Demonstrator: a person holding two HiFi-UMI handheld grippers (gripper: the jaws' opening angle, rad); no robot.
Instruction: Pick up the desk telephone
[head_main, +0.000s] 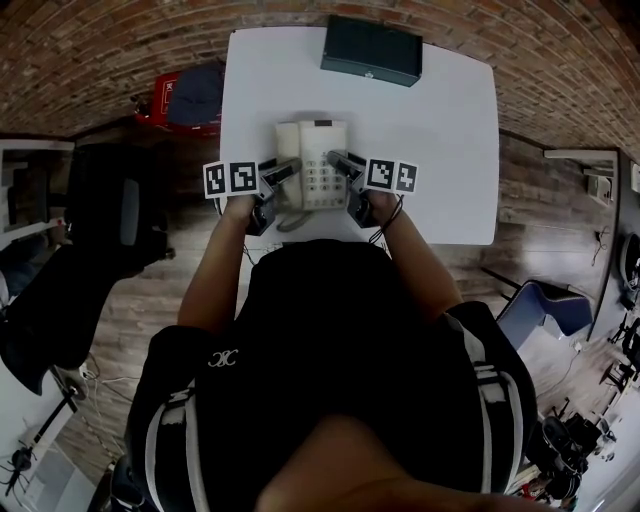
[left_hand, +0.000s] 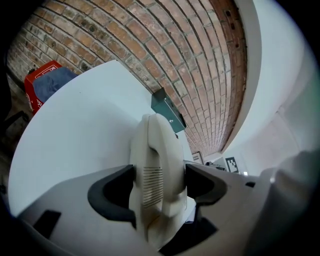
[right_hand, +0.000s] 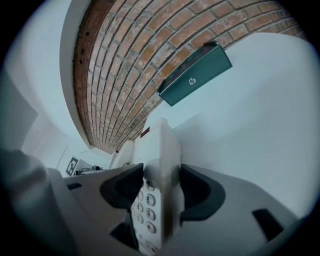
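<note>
Nearest the person, the left tongs and the right tongs flank the cream plastic desk telephone, one on each of its long sides, so neither hand has any reach left to make. The left gripper view shows the left tongs clenched across the telephone's rounded handset, dark pads pressed to both faces. In the right gripper view the right tongs are clamped on the telephone's right edge, with the grey-buttoned keypad just inside the inner pad. The telephone lies between the two grips with its long axis running straight away from the person. It seems to sit on the white rectangular tabletop, though I cannot tell whether it has left the surface. With both sides held level, I judge that the move called for is a straight, even rise. Beyond the telephone, well apart at the tabletop's far edge, stands a dark green flat metal box, clear of any lift. Behind that is a red-brick wall. Left of the telephone, off the tabletop, lies a red case.
</note>
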